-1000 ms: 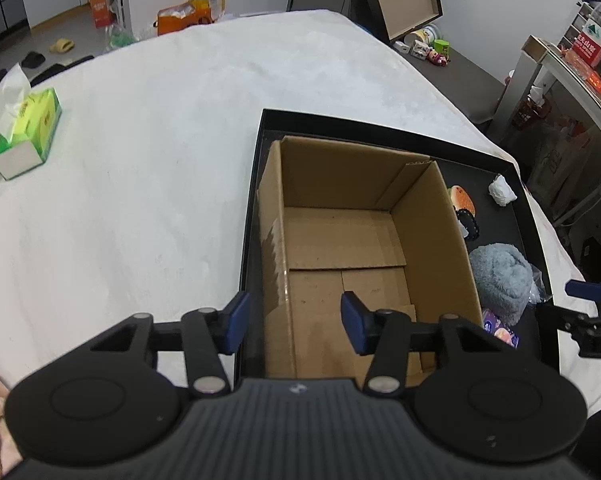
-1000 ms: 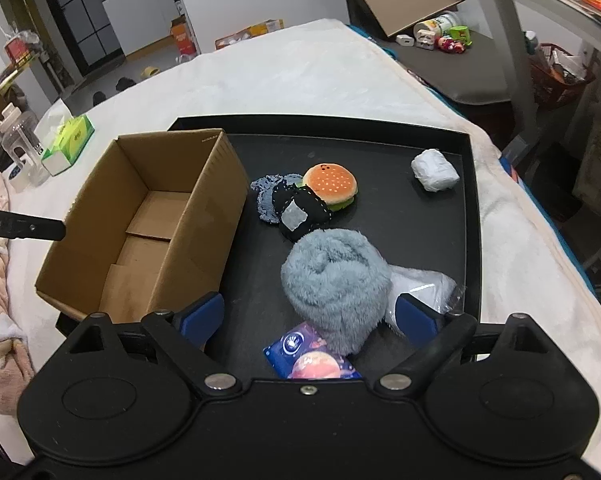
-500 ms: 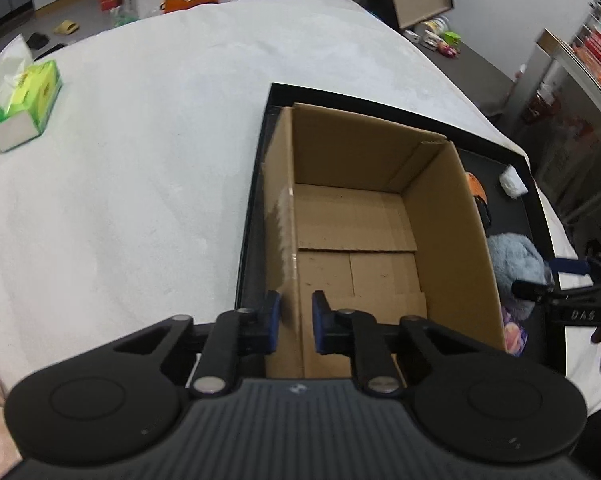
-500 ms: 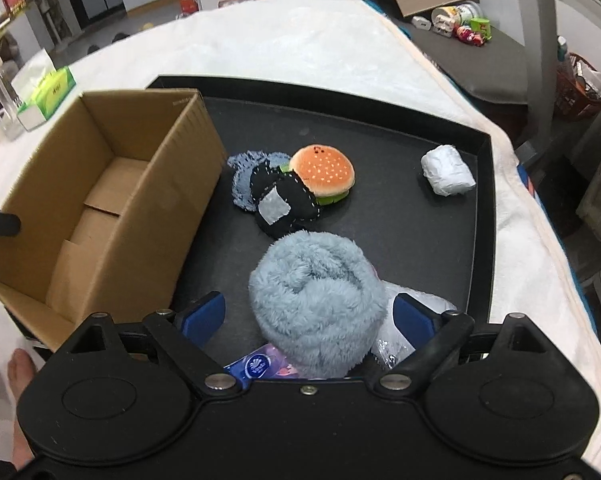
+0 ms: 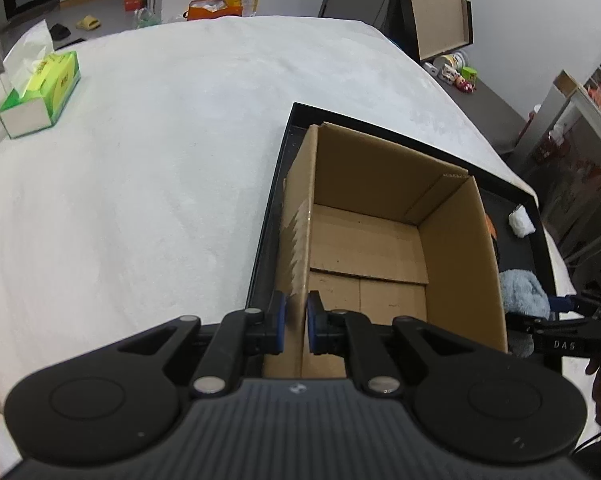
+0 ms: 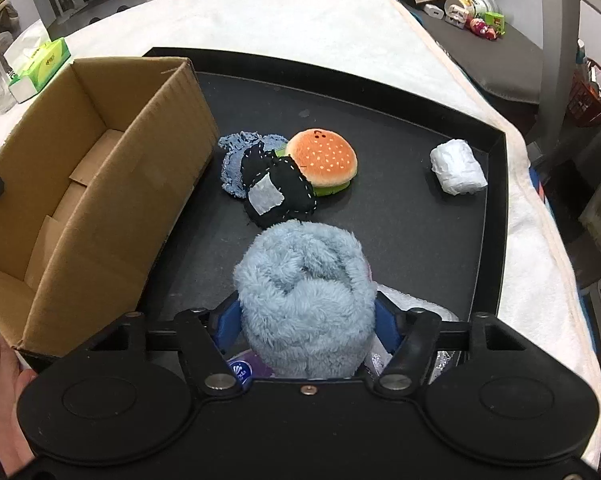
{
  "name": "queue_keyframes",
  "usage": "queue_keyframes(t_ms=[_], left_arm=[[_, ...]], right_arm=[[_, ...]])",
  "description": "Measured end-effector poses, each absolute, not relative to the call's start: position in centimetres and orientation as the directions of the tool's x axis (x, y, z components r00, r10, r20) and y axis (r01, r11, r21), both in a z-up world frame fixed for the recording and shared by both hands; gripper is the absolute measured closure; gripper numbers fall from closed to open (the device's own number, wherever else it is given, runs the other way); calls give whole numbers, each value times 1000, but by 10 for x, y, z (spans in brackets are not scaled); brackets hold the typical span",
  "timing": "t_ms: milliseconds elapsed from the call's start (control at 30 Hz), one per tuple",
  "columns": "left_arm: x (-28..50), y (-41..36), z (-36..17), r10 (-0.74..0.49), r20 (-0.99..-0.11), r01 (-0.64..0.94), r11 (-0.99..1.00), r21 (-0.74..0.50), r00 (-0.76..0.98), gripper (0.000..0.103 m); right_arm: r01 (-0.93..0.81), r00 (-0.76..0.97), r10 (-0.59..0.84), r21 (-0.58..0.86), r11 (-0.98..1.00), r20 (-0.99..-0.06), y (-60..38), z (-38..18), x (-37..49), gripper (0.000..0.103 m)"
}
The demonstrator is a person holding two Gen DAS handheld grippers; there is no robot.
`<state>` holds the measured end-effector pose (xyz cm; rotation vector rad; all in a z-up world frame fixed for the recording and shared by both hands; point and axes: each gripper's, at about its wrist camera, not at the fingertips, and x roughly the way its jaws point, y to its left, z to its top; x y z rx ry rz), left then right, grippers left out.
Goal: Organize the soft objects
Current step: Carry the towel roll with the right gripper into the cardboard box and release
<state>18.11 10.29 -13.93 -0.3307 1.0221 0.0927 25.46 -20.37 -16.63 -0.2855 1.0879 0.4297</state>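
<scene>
Left gripper (image 5: 295, 320) jaws pinch the cardboard box (image 5: 384, 216) wall; right gripper (image 6: 305, 320) squeezes the fluffy blue roll (image 6: 304, 292) (both sides).

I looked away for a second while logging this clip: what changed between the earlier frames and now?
The left gripper closed its fingers onto the cardboard box wall, near its corner. The right gripper moved forward and closed onto the fluffy blue roll. The burger plush, black patch toy, white bundle and the box on the black tray stayed put.
</scene>
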Motion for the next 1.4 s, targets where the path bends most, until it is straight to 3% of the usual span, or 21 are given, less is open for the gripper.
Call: queue_keyframes(t_ms=[333, 800, 1400], left_arm=[[177, 96, -140, -49, -839, -214, 958, -194, 542, 93], [177, 106, -140, -94, -827, -221, 941, -255, 554, 93], [186, 109, -146, -114, -826, -187, 949, -255, 552, 92]], right_arm=[[-492, 447, 232, -21, 870, -864, -191, -133, 245, 39], [-567, 531, 327, -41, 822, -781, -150, -77, 237, 39], [-665, 477, 395, -28, 746, -785, -84, -90, 240, 38]])
